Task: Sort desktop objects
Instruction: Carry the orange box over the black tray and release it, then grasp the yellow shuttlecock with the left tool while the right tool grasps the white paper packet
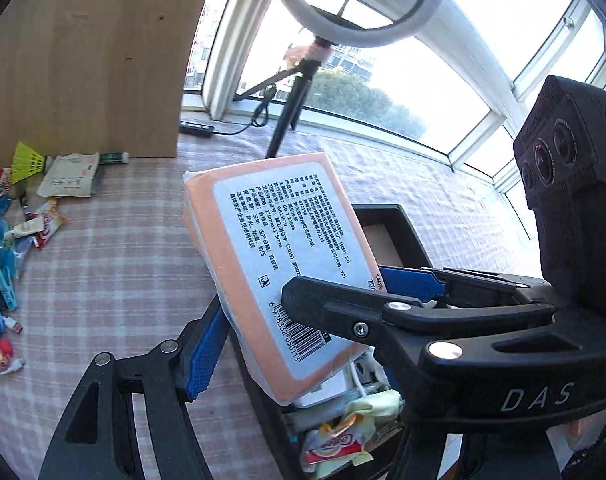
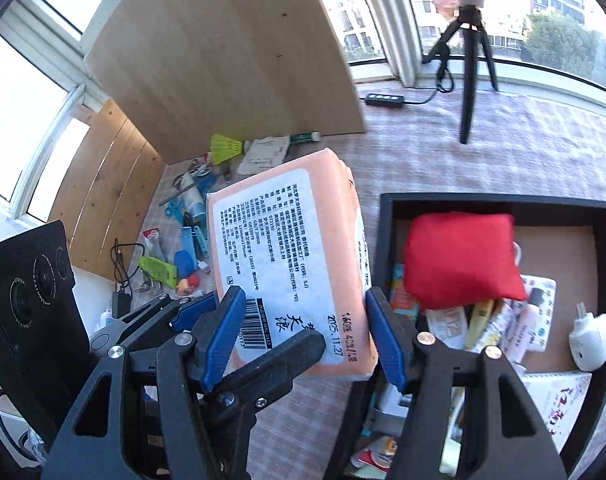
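An orange tissue pack (image 1: 239, 248) (image 2: 335, 208) with a white printed label is held in the air by both grippers, label side up. My left gripper (image 1: 251, 308) is shut on it, one black finger (image 2: 283, 356) lying across the barcode corner and a blue pad (image 1: 205, 352) under the other face. My right gripper (image 2: 303, 300) is shut on its near end, blue pads pressing both sides. The pack hangs at the left edge of a black box (image 2: 499, 204) (image 1: 387, 210). That box holds a red pouch (image 2: 463, 260), a white plug (image 2: 591, 336) and several packets.
A heap of small items lies on the checked tablecloth at the left: a yellow shuttlecock (image 1: 27, 162) (image 2: 225, 146), blue clips, sachets, cables. A wooden board (image 2: 231, 52) stands behind them. A ring-light tripod (image 2: 469, 80) and a cable switch (image 2: 383, 99) stand by the window.
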### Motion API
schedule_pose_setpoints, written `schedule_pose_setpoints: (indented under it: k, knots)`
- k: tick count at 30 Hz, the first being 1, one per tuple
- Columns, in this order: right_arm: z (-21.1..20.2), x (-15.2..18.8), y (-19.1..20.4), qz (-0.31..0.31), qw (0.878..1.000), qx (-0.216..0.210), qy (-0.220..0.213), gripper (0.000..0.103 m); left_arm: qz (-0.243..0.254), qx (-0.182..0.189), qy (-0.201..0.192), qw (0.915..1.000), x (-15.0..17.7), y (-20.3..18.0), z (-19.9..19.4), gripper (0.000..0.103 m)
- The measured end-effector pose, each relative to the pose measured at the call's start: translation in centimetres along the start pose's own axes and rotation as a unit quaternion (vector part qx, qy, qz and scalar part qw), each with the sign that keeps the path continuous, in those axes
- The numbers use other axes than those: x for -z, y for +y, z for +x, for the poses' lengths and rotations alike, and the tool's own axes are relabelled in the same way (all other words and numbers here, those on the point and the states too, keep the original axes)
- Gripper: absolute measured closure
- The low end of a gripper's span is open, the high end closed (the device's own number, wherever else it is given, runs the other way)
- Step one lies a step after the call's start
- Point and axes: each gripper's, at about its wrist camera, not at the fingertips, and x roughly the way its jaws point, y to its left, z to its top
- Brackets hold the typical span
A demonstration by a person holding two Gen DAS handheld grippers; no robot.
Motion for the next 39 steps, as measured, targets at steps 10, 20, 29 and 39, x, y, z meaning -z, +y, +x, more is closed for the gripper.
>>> schedule_pose_setpoints:
  k: [10,20,29,39]
  knots:
    - [-5.8,2.7,-10.1,0.056,0.996,0.059,-0.025,0.042,0.059,0.035,0.041,0.9968,0.2,-9.6,5.4,0.036]
    - [-8.0,2.2,-11.5,0.063,0.991,0.095,-0.063,0.043,0.066,0.003,0.054,0.9964,0.3,-7.6,4.4,0.037]
    - [-4.8,-0.1,-5.1,0.014,0.995,0.079,-0.066,0.043,0.027,-0.037,0.016,0.9988,-1.4,0.3,-0.8,0.038]
    - [2.7,-4.2,3.2,-0.040,0.997,0.055,-0.044,0.046,-0.039,-0.120,-0.010,0.9919,-2.8,13.6,-6.3,0.041]
